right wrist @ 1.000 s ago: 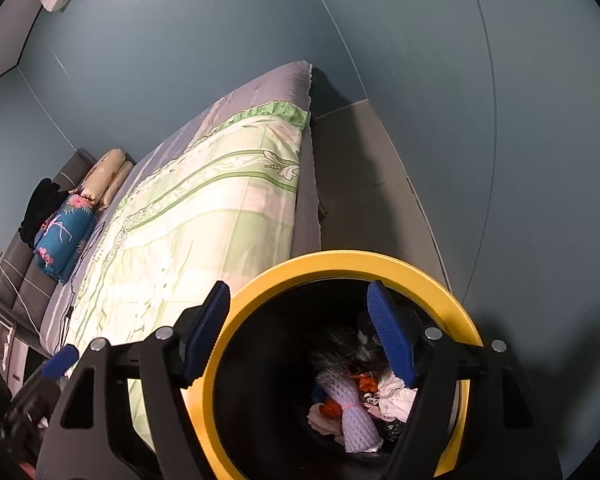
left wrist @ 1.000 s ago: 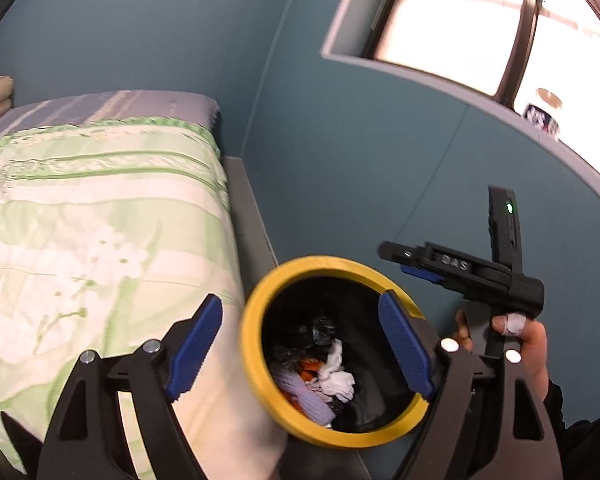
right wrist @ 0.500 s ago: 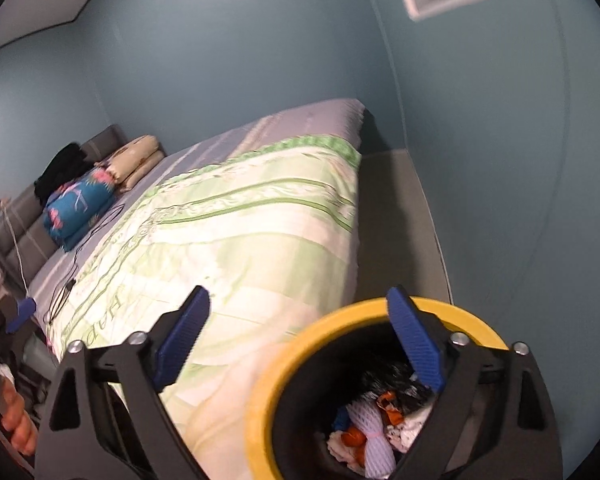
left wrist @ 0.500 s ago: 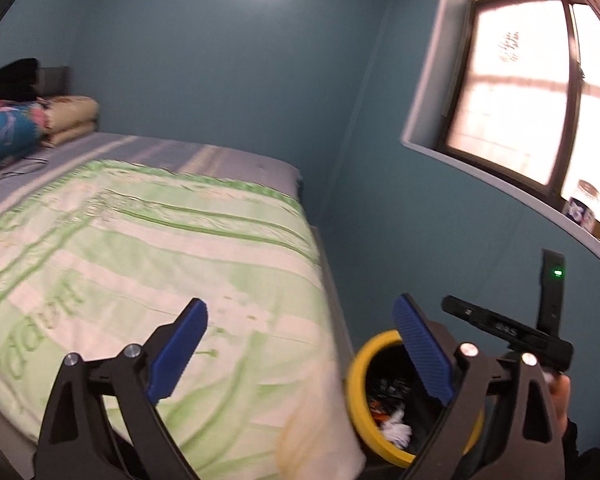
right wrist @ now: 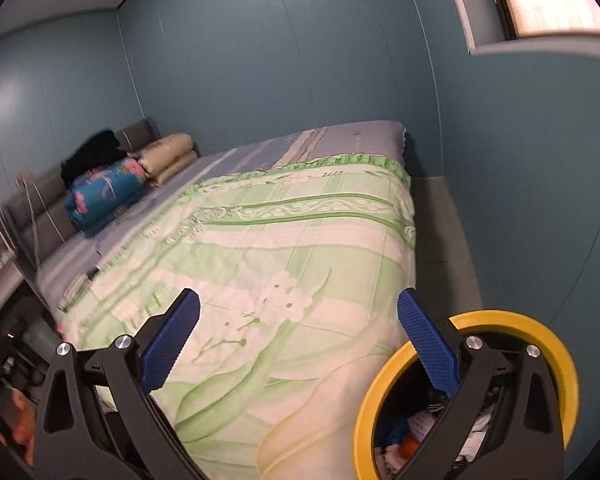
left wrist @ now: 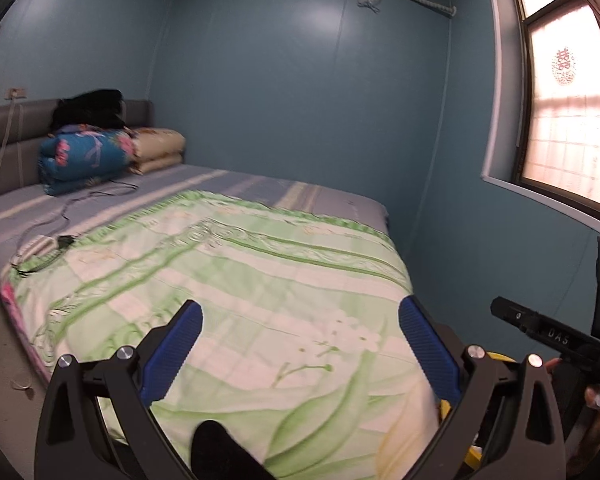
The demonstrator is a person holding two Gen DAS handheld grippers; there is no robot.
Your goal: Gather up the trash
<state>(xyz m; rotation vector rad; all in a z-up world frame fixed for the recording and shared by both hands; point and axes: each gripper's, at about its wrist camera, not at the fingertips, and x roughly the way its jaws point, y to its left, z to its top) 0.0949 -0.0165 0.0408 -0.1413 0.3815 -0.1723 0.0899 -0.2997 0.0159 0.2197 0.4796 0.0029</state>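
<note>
Right wrist view: the right gripper [right wrist: 298,336] stands with its jaws spread wide and nothing between them, hanging over the foot-end corner of the bed [right wrist: 260,248]. The bin [right wrist: 556,360], black inside with a yellow rim, sits on the floor in the gap between the bed's side edge and the blue wall [right wrist: 540,200], low and to the right of this gripper; its right finger crosses in front of the rim. Crumpled trash [right wrist: 420,424] lies in the bottom of the bin (white, orange and dark scraps, too jumbled to name singly).

In the left wrist view the left gripper [left wrist: 300,336] is likewise released and empty, aimed up the bed toward the folded bedding [left wrist: 88,156] at the headboard. Only a sliver of the bin's yellow rim [left wrist: 500,357] shows behind its right finger.

The relation that matters: the bin lies to the right of both tools, and the right hand appears nearer to it. No loose trash is clearly visible on the quilt; a cable [left wrist: 60,216] trails near the bed's left edge, and small specks on the floor at the left cannot be identified.
</note>
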